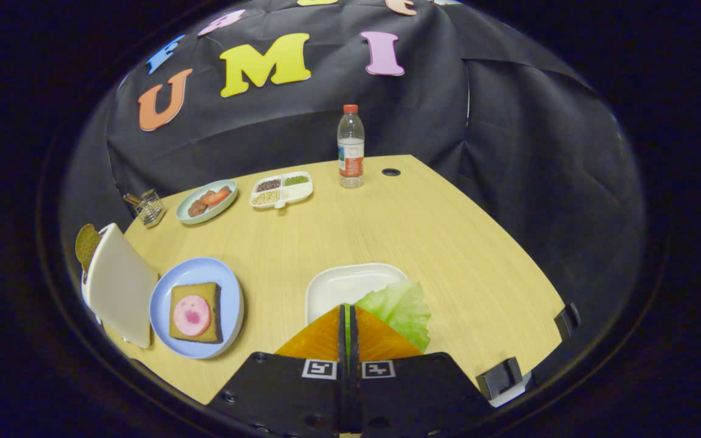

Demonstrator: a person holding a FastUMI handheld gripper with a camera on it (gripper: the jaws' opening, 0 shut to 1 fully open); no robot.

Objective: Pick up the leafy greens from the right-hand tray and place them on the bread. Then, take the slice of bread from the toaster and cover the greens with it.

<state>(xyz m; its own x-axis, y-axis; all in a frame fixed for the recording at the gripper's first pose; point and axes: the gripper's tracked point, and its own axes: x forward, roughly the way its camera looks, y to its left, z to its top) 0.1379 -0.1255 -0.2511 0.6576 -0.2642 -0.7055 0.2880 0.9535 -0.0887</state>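
My gripper [347, 308] is shut on the leafy greens [402, 307]; a thin green strip shows between the two closed fingers. The pale green leaf spreads to the right of the fingers, over the near right corner of the white tray [341, 281]. Whether the leaf is off the tray I cannot tell. To the left lies a blue plate [232, 292] with a brown slice of bread [210, 291] topped by a round pink slice [191, 315]. Further left stands the white toaster [118, 285], with a brown bread slice [86, 243] sticking out of its top.
At the back of the wooden table [423, 231] stand a water bottle [350, 146], a divided dish of grains [282, 188], a green plate of food [207, 201] and a small wire holder [150, 208]. The table's right edge carries two black clips [499, 377].
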